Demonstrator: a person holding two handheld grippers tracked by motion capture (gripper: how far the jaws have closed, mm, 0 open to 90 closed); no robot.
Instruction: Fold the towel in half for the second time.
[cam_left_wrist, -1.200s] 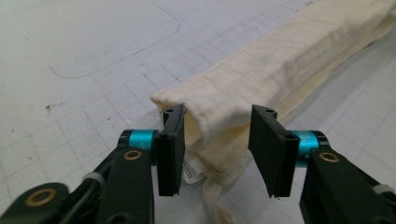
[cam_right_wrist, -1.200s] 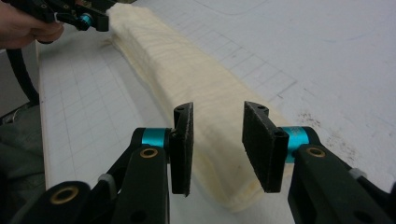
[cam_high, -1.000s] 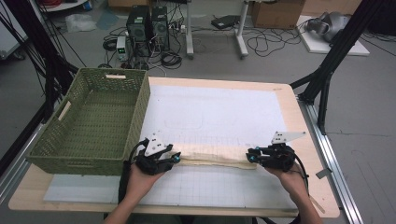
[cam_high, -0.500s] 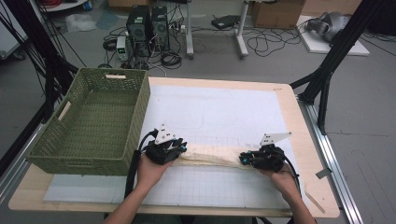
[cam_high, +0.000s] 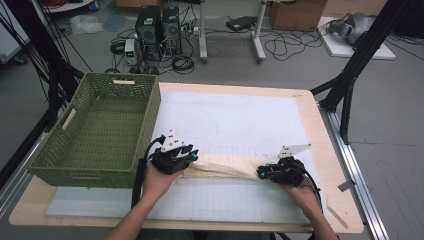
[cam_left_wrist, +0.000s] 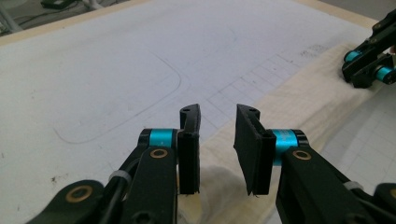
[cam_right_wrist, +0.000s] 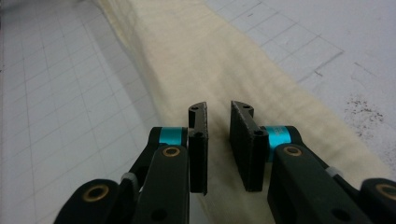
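A cream cloth (cam_high: 225, 167), folded into a long strip, lies across the white mat near the table's front. My left gripper (cam_high: 192, 159) is at its left end. In the left gripper view the cloth (cam_left_wrist: 289, 102) bunches up between the jaws of that gripper (cam_left_wrist: 218, 112), which have just been closing and pinch it. My right gripper (cam_high: 260, 173) is at the strip's right end. Its jaws (cam_right_wrist: 219, 107) have also just been closing, and they grip the cloth (cam_right_wrist: 210, 56) with a narrow gap left. The right gripper (cam_left_wrist: 369, 65) also shows far off in the left gripper view.
A green woven basket (cam_high: 150, 107) stands at the table's left, close to my left hand. The white gridded mat (cam_high: 230, 120) covers most of the wooden table (cam_high: 320, 150). Black frame legs and cables stand on the floor beyond.
Both grippers have edged inward along the strip, the left a little to the right and away from me, the right a little to the left. The cloth's left end is now bunched.
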